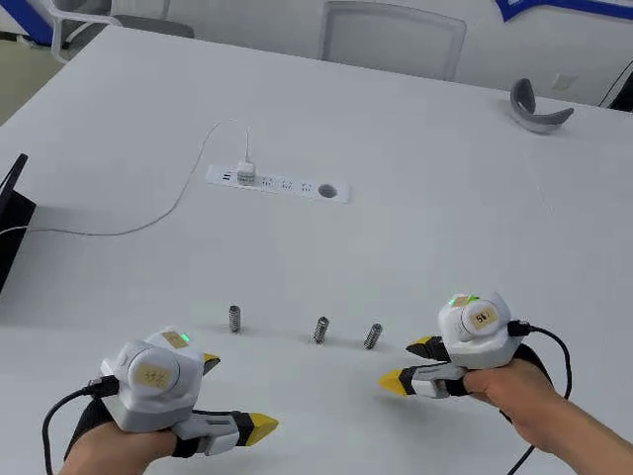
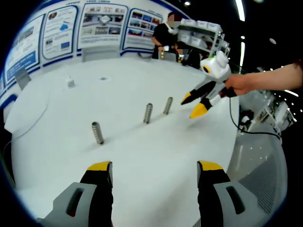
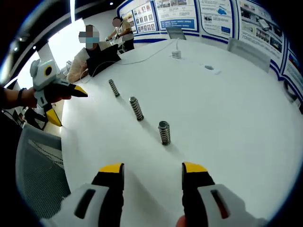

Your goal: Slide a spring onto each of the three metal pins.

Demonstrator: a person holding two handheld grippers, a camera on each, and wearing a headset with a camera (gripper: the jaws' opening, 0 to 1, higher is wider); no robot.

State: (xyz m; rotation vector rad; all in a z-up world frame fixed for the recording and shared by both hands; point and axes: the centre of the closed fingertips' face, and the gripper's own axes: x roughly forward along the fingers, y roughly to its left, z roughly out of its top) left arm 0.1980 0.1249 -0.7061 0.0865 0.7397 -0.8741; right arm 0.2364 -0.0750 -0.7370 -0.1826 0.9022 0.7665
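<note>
On the white table point(image 1: 445, 228), toward 6 o'clock in the head view, three coils stand upright in a row: left spring point(image 1: 234, 318), middle spring point(image 1: 320, 330) and right spring point(image 1: 372, 335), near one another but not touching. The pins cannot be made out; they are presumably inside the coils, since each spring stands unsupported.

The left gripper point(image 1: 237, 394) sits at 7 o'clock, jaws apart and holding nothing. The right gripper point(image 1: 406, 363) sits at 4 o'clock, just beside the right spring, jaws likewise spread and empty. No loose spring lies on the table within these views.

Assessment: the fitting step appears finished on all three positions. What remains is a check that each coil is fully seated, calling for a light, centred touch from above so no spring is tipped.

Surroundings: a power strip point(image 1: 277, 183) with a plugged adapter and a white cable point(image 1: 178, 203) lies at 12 o'clock from the row, well apart. A grey curved object point(image 1: 539, 109) rests at 2 o'clock, and a chair point(image 1: 393, 38) stands beyond the far edge. Nothing obstructs either gripper's approach.
</note>
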